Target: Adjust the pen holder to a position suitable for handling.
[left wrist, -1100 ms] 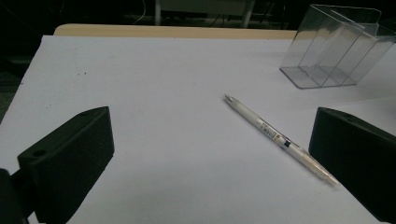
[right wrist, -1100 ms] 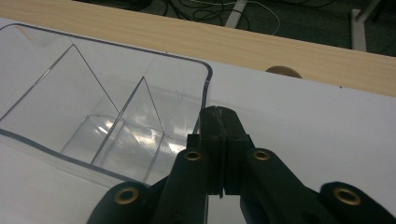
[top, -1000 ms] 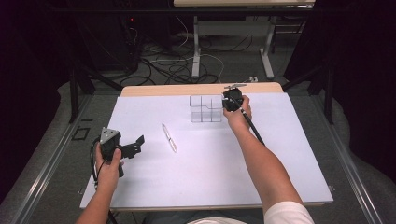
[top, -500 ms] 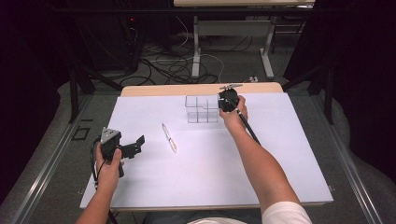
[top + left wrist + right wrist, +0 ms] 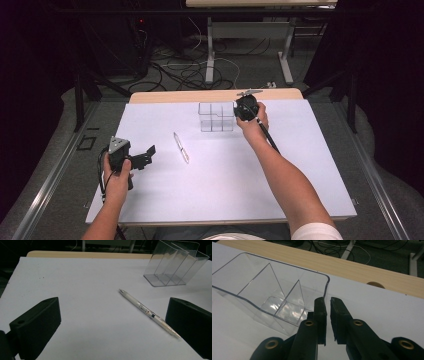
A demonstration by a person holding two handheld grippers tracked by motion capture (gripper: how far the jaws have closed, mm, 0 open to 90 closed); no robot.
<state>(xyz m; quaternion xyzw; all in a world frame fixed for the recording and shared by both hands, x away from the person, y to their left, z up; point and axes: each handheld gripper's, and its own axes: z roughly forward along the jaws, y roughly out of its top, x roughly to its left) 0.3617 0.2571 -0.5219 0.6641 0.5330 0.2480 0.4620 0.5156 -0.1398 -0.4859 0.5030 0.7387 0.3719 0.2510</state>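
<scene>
A clear plastic organizer [image 5: 215, 116] with several compartments stands at the back of the white table top [image 5: 300, 165]. My right gripper [image 5: 236, 112] is at its right end wall. In the right gripper view the jaws [image 5: 328, 300] have just been opening and stand a narrow slit apart, astride the rim of the organizer [image 5: 269, 290]. A white pen [image 5: 181, 147] lies flat mid-table. My left gripper [image 5: 147, 152] rests open at the left, pointing toward it. The left gripper view shows the pen [image 5: 147, 312] lying ahead between the wide jaws [image 5: 113, 305], untouched, with the organizer [image 5: 172, 265] beyond.
The table's wooden back edge [image 5: 170, 96] runs just behind the organizer. Cables [image 5: 185, 75] and table legs [image 5: 210, 55] lie on the floor beyond. A metal rail [image 5: 50, 185] borders the left side.
The right hand and the organizer have shifted a little to the left along the back of the table. The left hand and the pen have stayed put.
</scene>
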